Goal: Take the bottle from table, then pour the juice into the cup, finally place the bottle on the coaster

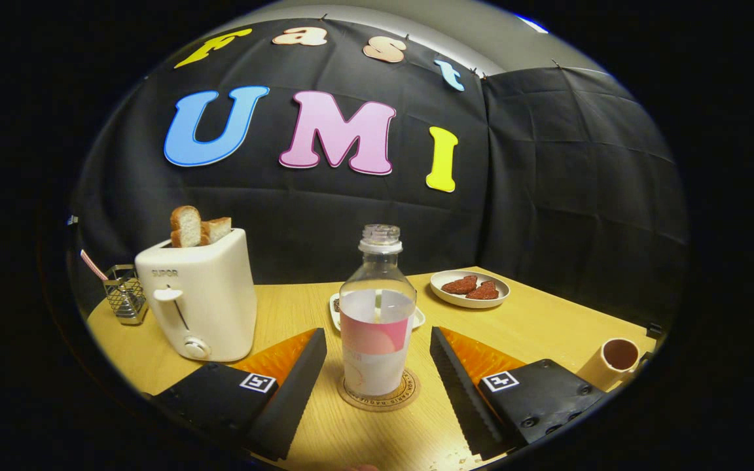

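1. The gripper [377,366] has its two fingers spread wide apart, one on each side of the bottle [377,314], and neither finger touches it.
2. The bottle stands upright on a round coaster [379,398] on the wooden table [547,327]. It has no cap, holds a pale liquid up to about its shoulder, and wears a pink and white label.
3. The coaster lies between the fingers, and its rim shows around the bottle's base.
4. A cup [616,360] stands to the right, beyond the right finger and near the table's edge, with dark liquid inside.
5. A small white dish [416,318] sits just behind the bottle, mostly hidden by it.
6. Farther back and to the right is a white plate [469,289] with two reddish-brown pieces of food.
7. A white toaster [201,301] stands to the left, beyond the left finger, with bread slices [195,227] sticking out of its top.
8. A wire mesh holder [124,294] stands left of the toaster, with a thin stick leaning in it.
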Available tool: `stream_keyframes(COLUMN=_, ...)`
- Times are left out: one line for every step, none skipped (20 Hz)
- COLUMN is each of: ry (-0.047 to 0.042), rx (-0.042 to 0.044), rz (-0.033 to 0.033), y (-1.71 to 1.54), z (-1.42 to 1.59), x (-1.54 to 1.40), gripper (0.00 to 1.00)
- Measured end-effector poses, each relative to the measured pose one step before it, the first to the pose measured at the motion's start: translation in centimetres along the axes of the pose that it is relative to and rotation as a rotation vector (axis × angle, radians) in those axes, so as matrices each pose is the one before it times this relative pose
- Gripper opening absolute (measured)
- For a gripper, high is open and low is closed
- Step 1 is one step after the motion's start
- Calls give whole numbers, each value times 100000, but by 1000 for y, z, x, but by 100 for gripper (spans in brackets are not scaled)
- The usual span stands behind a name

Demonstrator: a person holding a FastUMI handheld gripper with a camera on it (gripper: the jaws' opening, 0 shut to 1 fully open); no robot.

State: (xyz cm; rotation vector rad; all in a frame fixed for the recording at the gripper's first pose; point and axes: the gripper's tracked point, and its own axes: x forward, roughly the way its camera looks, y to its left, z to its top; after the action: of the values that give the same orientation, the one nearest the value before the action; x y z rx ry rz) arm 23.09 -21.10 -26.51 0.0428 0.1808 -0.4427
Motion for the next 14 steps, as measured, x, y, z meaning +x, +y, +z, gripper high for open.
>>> stream_keyframes(ry=-352, rx=-25, rz=1278, y=-46, z=509, x=-898, gripper=98)
stream_keyframes(ry=-921, rx=158, rz=2094, y=28, z=833, x=-969, gripper=98)
stream_keyframes(ry=-877, rx=-60, rz=1466, y=-82, z=829, x=-1033, gripper=98)
stream_keyframes(ry=-1299, rx=-667, rz=1529, y=-275, z=898, x=-1028, gripper=98)
stream_keyframes(ry=-1018, rx=-256, rz=1844, y=-184, z=949, x=-921, gripper=98)
stream_keyframes(ry=-1007, rx=443, rz=1860, y=-233, z=897, x=-904, gripper=98)
stream_keyframes(ry=-810, rx=589, rz=1498, y=-189, z=670, x=-918, gripper=97)
stream_keyframes(ry=-255, rx=417, rz=1524, y=-160, z=786, x=-714, gripper=97)
stream_keyframes(ry=793, rx=548, rz=1989, y=-38, z=490, x=-761, gripper=97)
stream_keyframes(ry=476, rx=-362, rz=2149, y=120, z=498, x=-763, gripper=97)
stream_keyframes(ry=33, rx=-1125, rz=1788, y=-22, z=694, x=-762, gripper=97)
stream_keyframes(ry=-269, rx=-1222, rz=1912, y=38, z=870, x=-803, gripper=97)
stream_keyframes(ry=8, rx=-541, rz=2273, y=106, z=700, x=-671, gripper=97)
stream_keyframes(ry=91, rx=-71, rz=2662, y=405, z=513, x=-681, gripper=97)
